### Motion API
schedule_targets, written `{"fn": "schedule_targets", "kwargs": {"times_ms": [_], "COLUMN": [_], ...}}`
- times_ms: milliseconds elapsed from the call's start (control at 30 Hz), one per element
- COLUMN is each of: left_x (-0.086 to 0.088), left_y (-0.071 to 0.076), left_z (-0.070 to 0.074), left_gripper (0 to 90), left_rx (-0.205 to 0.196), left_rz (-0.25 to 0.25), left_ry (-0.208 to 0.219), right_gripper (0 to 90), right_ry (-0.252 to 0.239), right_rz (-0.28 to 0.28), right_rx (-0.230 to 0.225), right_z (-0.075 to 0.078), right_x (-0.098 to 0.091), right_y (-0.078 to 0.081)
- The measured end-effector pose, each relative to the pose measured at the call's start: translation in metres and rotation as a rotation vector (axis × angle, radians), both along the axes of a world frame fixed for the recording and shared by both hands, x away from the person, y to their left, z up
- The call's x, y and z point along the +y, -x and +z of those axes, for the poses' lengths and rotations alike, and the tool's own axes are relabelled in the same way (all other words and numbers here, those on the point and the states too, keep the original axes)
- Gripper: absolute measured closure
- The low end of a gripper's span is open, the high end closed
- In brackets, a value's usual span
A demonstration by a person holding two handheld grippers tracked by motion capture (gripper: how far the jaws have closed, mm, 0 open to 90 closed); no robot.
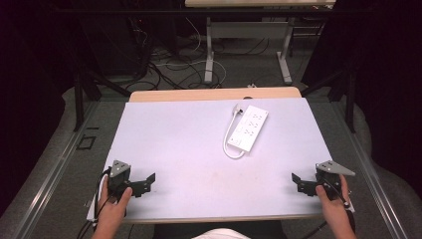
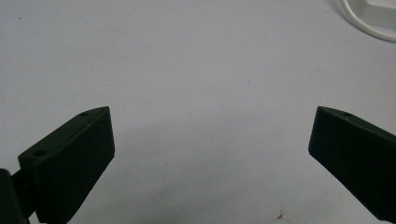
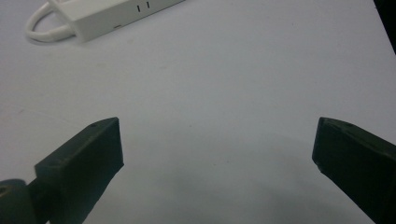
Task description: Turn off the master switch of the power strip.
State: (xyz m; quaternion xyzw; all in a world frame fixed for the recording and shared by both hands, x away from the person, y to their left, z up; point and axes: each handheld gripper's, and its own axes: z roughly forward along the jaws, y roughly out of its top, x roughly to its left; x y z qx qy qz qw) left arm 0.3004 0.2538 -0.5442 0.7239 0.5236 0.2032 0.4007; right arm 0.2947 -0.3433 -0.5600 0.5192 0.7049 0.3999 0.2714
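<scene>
Toward the far right of the desk (image 1: 164, 149) a white power strip (image 1: 249, 127) is laid flat, its long axis running from near-left to far-right, with its short white cable (image 1: 228, 135) looped along its left side and the plug (image 1: 240, 108) resting by its far end. Both tools are held at the near edge, well apart from the strip: the left tool (image 1: 144, 183) at the near left corner, the right tool (image 1: 300, 183) at the near right corner. Each is seen with its jaws spread wide and nothing between them, only bare desk showing in the gap in both gripper views. From the right tool the strip lies far and to the left; from the left tool it lies far and to the right. The right tool is judged somewhat nearer, so a reach forward and leftward across the strip's short width would be called for
</scene>
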Motion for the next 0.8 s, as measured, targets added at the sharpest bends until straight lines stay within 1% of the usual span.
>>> {"fn": "schedule_targets", "kwargs": {"times_ms": [67, 133, 167, 200, 233, 267, 333, 433, 500, 533, 600, 633, 800], "left_x": [0.000, 0.000, 0.000, 0.000, 0.000, 0.000, 0.000, 0.001, 0.001, 0.001, 0.001, 0.001, 0.001], "left_y": [0.000, 0.000, 0.000, 0.000, 0.000, 0.000, 0.000, 0.000, 0.000, 0.000, -0.001, -0.001, -0.001], "left_z": [0.000, -0.001, -0.001, -0.001, -0.001, -0.001, -0.001, 0.000, -0.001, -0.001, -0.001, -0.001, -0.001], "left_gripper": [0.3, 0.3, 0.3, 0.3, 0.3, 0.3, 0.3, 0.3, 0.3, 0.3, 0.3, 0.3, 0.3], "left_rx": [0.004, 0.007, 0.008, 0.011, 0.012, 0.012, 0.012, 0.013, 0.014, 0.014, 0.014, 0.015, 0.015], "left_rz": [0.000, 0.002, 0.003, 0.002, 0.002, 0.002, 0.003, 0.002, 0.000, 0.002, 0.002, 0.002, 0.002], "left_ry": [0.001, 0.002, 0.003, 0.006, 0.005, 0.004, 0.003, 0.000, -0.004, -0.002, 0.000, 0.001, 0.002], "right_gripper": [2.2, 2.8, 2.9, 3.2, 3.9, 4.2, 4.2, 4.4, 4.4, 4.5, 4.5, 4.5, 4.9], "right_ry": [-0.005, -0.024, -0.033, -0.022, -0.023, -0.013, -0.019, -0.012, -0.010, -0.006, -0.016, -0.016, -0.018], "right_rz": [-0.015, -0.030, -0.029, -0.039, -0.045, -0.041, -0.039, -0.040, -0.049, -0.040, -0.052, -0.046, -0.038], "right_rx": [-0.002, 0.014, 0.003, 0.001, 0.004, 0.023, 0.030, 0.037, 0.029, 0.037, 0.029, 0.044, 0.051], "right_z": [-0.002, -0.002, -0.003, -0.002, -0.002, -0.001, -0.001, -0.001, -0.001, -0.001, -0.001, 0.000, 0.001], "right_x": [-0.004, -0.007, -0.008, -0.009, -0.009, -0.011, -0.011, -0.012, -0.012, -0.013, -0.013, -0.013, -0.014], "right_y": [0.000, 0.000, 0.000, 0.000, 0.000, 0.001, 0.001, 0.001, 0.001, 0.001, 0.001, 0.001, 0.001]}}
